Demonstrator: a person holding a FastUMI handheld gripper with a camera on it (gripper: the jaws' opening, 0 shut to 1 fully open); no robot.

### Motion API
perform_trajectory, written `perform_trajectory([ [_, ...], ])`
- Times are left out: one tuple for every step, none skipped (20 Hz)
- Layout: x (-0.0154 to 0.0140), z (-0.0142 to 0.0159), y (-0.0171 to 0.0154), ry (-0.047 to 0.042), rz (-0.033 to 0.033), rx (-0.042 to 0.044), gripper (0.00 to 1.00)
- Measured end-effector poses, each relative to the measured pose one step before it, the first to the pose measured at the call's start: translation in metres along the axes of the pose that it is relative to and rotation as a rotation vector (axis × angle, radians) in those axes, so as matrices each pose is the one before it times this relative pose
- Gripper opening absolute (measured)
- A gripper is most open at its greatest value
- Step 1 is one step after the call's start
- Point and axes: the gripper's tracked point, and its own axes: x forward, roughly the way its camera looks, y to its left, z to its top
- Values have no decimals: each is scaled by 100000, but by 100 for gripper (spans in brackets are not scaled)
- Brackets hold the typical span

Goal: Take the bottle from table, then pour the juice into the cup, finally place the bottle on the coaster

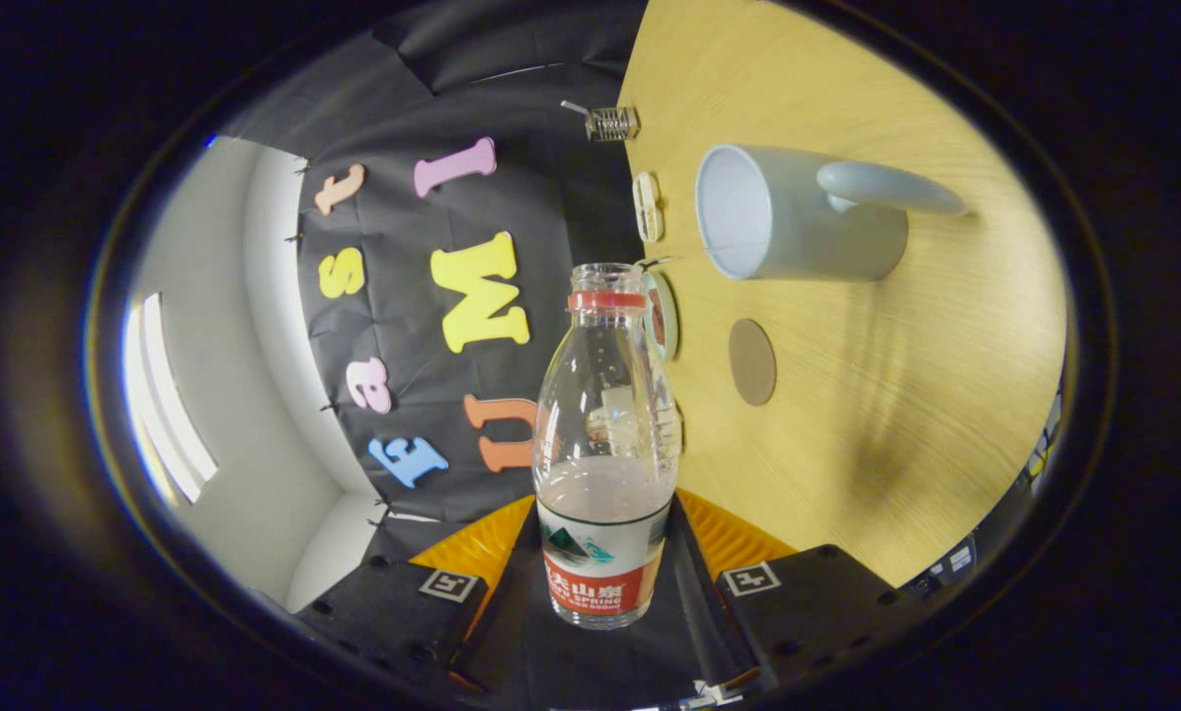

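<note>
My gripper (605, 553) is rolled onto its side, so the wooden table (897, 415) stands like a wall to the right. It is shut on a clear plastic bottle (605, 434), with the orange fingers (477, 548) pressing on its labelled lower part. The bottle has no cap, a red ring at its neck and pale pink juice in its lower third. It lies roughly level with the tabletop, mouth pointing away from me. Beyond the mouth and to its right stands a grey-blue cup (798, 222), handle towards me, apart from the bottle. A round brown coaster (751, 361) lies on the table between cup and fingers.
A round teal-rimmed disc (662, 314) sits at the table's far edge, just behind the bottle's neck. Further along that edge are a cream oval object (648, 205) and a small glass container (612, 122). The black cloth wall runs behind the table, a white room corner beside it.
</note>
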Motion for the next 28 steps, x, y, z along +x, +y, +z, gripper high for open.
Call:
perform_trajectory([
  [88,-19,41,41,-40,407,75],
  [123,8,77,57,162,462,75],
  [91,64,155,40,111,631,75],
  [-23,91,-8,12,-31,433,75],
  [-66,126,33,-71,18,449,75],
  [-20,105,32,-120,8,463,75],
  [-304,36,167,-61,-96,460,75],
  [-60,97,-7,-25,1,386,75],
  [-86,96,-21,10,-17,338,75],
  [54,14,-1,-43,-76,287,75],
  [-39,18,93,-64,-83,223,75],
  [-25,124,-16,-47,-24,260,75],
  [-21,-70,-76,44,23,232,75],
  [74,40,-4,-100,81,240,75],
  [-33,-54,109,5,53,275,75],
  [27,1,85,181,90,351,75],
  [-26,-73,90,247,-72,463,75],
  [80,-78,166,167,88,468,75],
  [150,8,71,141,90,294,75],
  [3,-46,84,91,93,292,75],
  [114,18,207,189,27,303,75],
  [85,20,111,62,-24,359,75],
  [-133,31,136,-102,40,518,75],
  [26,58,145,-115,79,616,75],
  [-18,-252,0,434,-245,571,75],
  [4,-137,141,-6,56,721,75],
  [78,-39,118,142,31,763,75],
  [83,-35,188,119,143,721,75],
])
